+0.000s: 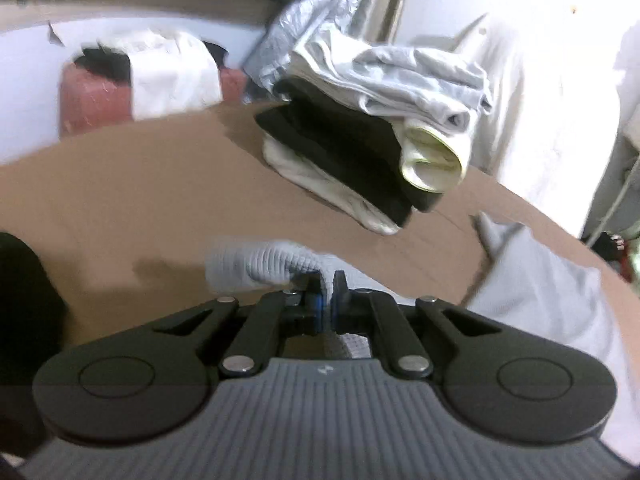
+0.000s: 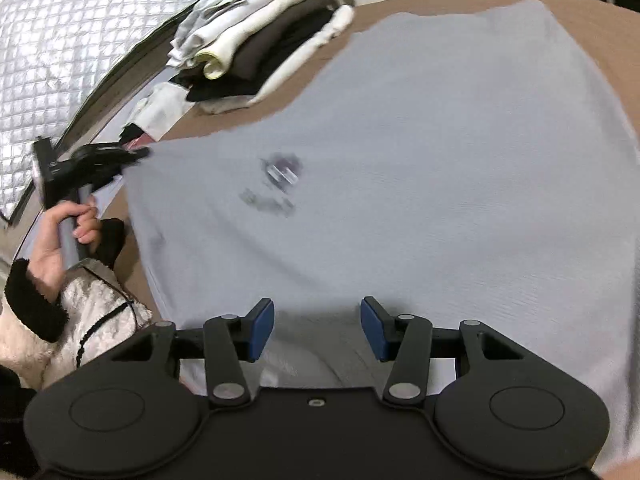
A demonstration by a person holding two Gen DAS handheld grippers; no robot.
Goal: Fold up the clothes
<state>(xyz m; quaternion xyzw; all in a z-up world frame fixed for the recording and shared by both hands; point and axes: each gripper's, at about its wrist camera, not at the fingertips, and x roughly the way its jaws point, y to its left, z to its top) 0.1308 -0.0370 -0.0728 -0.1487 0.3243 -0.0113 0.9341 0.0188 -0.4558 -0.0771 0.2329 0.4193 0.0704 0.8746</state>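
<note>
A brown bench (image 2: pixel 600 32) carries the work, with a quilted silver cover behind it. A pale grey T-shirt (image 2: pixel 400 200) lies spread flat ahead of the right hand-held gripper (image 2: pixel 317 328), whose jaws stand released over the near hem, nothing pressed between them. Beyond it, to the left, sits a stack of folded clothes (image 2: pixel 256 48). The left hand-held gripper (image 1: pixel 328 280) is clenched on the T-shirt's ribbed edge. To fold cleanly, the right should probably pinch the hem square before both lift together.
</note>
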